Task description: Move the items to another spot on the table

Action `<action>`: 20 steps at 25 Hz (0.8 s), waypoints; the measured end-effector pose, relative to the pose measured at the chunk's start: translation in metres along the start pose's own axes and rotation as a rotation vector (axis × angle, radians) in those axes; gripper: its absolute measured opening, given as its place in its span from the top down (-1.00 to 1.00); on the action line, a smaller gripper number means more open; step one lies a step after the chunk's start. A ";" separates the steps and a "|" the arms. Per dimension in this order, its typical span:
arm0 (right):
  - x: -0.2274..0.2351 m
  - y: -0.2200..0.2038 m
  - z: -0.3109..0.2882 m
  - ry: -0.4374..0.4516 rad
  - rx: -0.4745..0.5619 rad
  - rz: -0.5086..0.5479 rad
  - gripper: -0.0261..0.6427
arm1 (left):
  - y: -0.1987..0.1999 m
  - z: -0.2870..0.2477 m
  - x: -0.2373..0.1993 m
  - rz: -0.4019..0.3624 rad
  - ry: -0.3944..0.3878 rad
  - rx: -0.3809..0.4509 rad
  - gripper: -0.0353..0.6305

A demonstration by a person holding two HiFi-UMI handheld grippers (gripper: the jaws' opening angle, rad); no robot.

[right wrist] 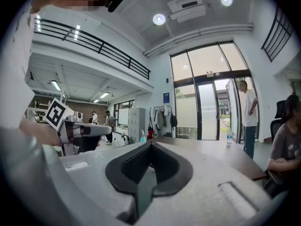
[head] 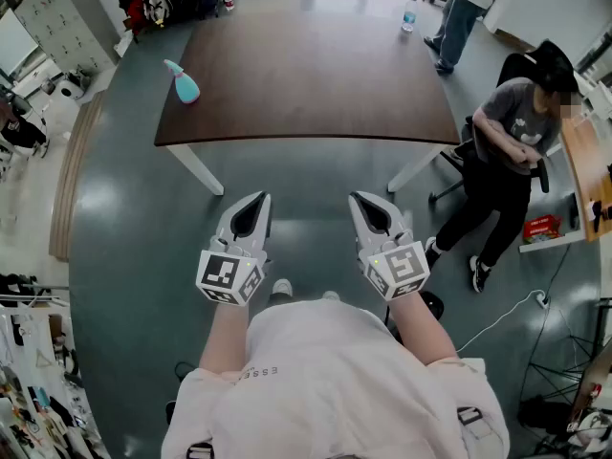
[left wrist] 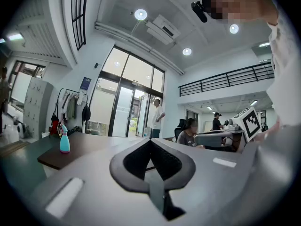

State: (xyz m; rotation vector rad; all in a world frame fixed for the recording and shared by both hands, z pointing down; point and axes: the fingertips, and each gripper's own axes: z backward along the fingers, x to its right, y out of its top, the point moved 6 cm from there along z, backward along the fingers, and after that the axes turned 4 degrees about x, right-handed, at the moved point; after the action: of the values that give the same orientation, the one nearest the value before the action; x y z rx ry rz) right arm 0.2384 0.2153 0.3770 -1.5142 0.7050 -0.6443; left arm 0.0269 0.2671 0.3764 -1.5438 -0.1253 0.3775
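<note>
Closest to us is the person's pale shirt point(head: 335, 371), with both arms held out low in front.

The left tool point(head: 256, 201) is closed. Its two jaws meet at the tip and there is nothing between them. The right tool point(head: 364, 200) is closed too, and it also holds nothing. Both tools hang over the floor, on the near side of the brown tabletop point(head: 316, 84), and they touch nothing.

A blue-green spray bottle point(head: 182, 82) stands up straight near the left edge of the tabletop. It is far from the tools and off to the left, so the left tool is the nearer one.

A small water bottle point(head: 409, 14) seems to stand at the far right corner. The right tool is nearer to that one.

I think nothing has been picked up yet. The person needs to step up to the tabletop and open a tool first.
</note>
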 end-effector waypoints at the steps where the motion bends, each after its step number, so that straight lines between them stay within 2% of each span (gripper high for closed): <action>1: -0.002 0.000 0.000 0.001 -0.001 -0.006 0.96 | 0.001 0.000 0.000 -0.003 -0.003 -0.002 0.84; 10: -0.005 -0.002 0.000 0.001 -0.003 -0.021 0.96 | -0.001 -0.001 0.001 -0.007 -0.017 -0.015 0.84; 15: 0.005 -0.003 0.001 -0.040 -0.002 -0.080 0.96 | -0.003 -0.002 -0.001 -0.019 -0.006 -0.026 0.84; 20: 0.009 -0.010 -0.004 -0.051 -0.036 -0.085 0.96 | -0.004 -0.002 -0.006 -0.024 0.003 -0.032 0.84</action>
State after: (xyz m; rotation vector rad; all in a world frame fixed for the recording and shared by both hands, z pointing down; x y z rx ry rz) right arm 0.2418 0.2058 0.3867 -1.5954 0.6185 -0.6572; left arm 0.0228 0.2639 0.3815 -1.5735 -0.1482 0.3564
